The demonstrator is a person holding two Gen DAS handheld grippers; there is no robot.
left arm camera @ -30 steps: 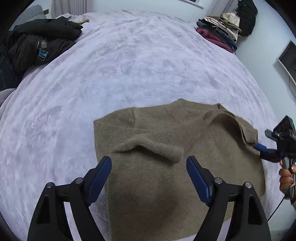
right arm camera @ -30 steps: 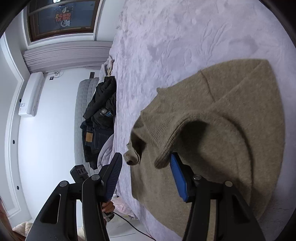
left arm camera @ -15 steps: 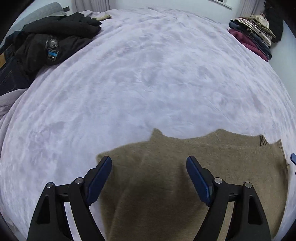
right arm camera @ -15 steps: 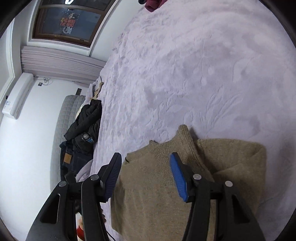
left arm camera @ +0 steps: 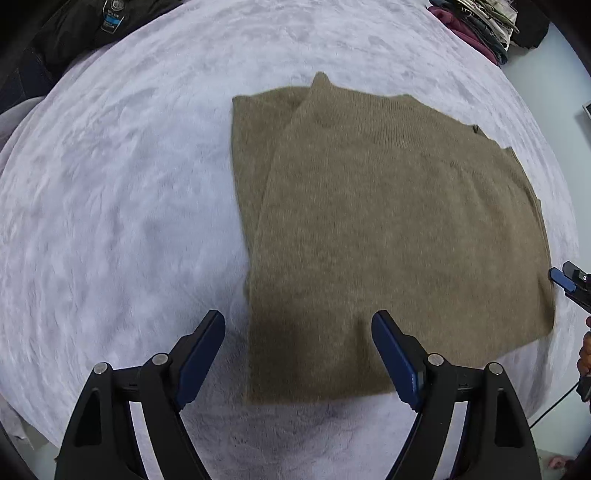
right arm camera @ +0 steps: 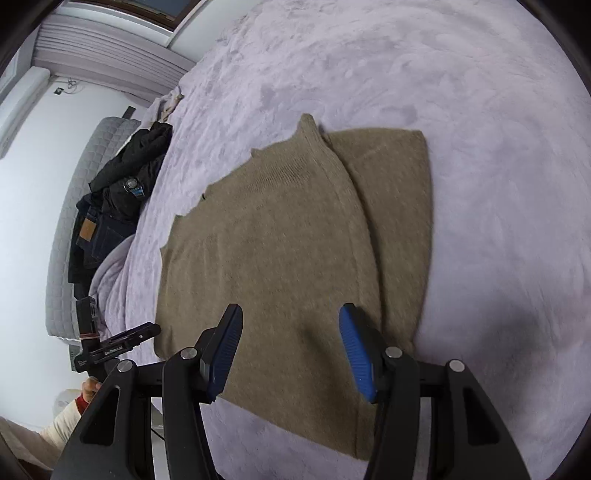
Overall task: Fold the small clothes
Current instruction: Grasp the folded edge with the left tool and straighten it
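Note:
An olive-brown knit sweater lies flat on the lilac fleece bedspread, folded into a rough rectangle with one side folded over. It also shows in the right wrist view. My left gripper is open and empty, hovering above the sweater's near edge. My right gripper is open and empty above the sweater's other near edge. The right gripper's tip shows at the right edge of the left wrist view; the left gripper shows at the left of the right wrist view.
Dark clothes and a black jacket are piled at the far left of the bed, with jeans beside them. A stack of folded clothes sits at the far right. A grey padded headboard is at the left.
Both grippers let go of the sweater's raised fold and drew back and up. The sweater now lies flat, with more of it in view.

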